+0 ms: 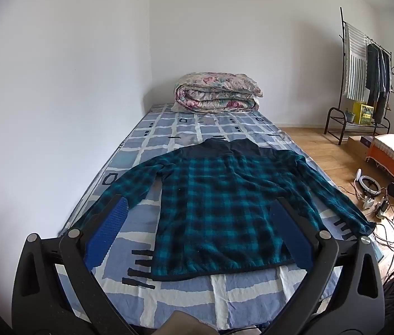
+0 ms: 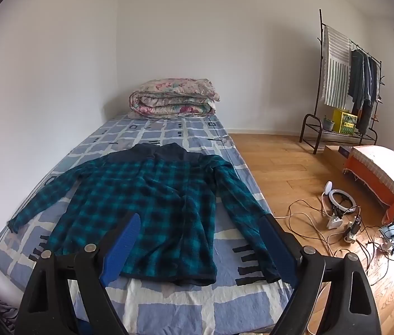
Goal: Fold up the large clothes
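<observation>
On bed, plaid fleece jacket flat, collar far, hem near, long axis running away from fingers. Left gripper and right gripper fully spread, empty, above hem. Left nearer left sleeve, right nearer right sleeve.

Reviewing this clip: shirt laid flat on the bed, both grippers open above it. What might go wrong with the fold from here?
1. The plaid shirt lies right at the bed's floor-side edge; its sleeve nearly overhangs, so a pull may drag it off toward the cables.
2. The bedsheet is loose and wrinkled; the right gripper or left gripper could pinch it together with the thick fabric.
</observation>
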The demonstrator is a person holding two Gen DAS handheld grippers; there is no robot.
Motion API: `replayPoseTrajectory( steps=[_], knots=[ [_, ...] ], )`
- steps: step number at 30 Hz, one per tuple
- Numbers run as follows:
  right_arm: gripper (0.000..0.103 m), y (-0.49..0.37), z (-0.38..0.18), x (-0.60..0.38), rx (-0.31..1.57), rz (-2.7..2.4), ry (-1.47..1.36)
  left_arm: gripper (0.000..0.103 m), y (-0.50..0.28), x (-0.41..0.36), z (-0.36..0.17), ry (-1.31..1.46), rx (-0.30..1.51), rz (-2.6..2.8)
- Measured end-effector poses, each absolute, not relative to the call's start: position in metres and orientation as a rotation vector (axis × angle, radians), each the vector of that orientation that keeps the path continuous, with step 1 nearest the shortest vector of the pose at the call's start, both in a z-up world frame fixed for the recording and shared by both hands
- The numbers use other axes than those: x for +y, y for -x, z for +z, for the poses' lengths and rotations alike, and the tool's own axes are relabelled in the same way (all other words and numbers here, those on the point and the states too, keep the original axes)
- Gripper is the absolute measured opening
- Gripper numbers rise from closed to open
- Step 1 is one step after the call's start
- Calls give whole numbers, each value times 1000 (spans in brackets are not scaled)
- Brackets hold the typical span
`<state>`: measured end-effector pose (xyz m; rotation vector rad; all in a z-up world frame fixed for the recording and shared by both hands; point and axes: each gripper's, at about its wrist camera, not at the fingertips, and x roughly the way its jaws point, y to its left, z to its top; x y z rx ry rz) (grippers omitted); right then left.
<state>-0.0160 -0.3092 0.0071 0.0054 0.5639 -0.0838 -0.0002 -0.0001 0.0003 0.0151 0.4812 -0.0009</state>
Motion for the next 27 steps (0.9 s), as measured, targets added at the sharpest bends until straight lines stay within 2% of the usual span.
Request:
replayPoseTrajectory(
  steps=[27],
  knots=[
    [89,16,12,-310,549,-113,-11,103,4,4,-1,-10,477,1]
  ],
)
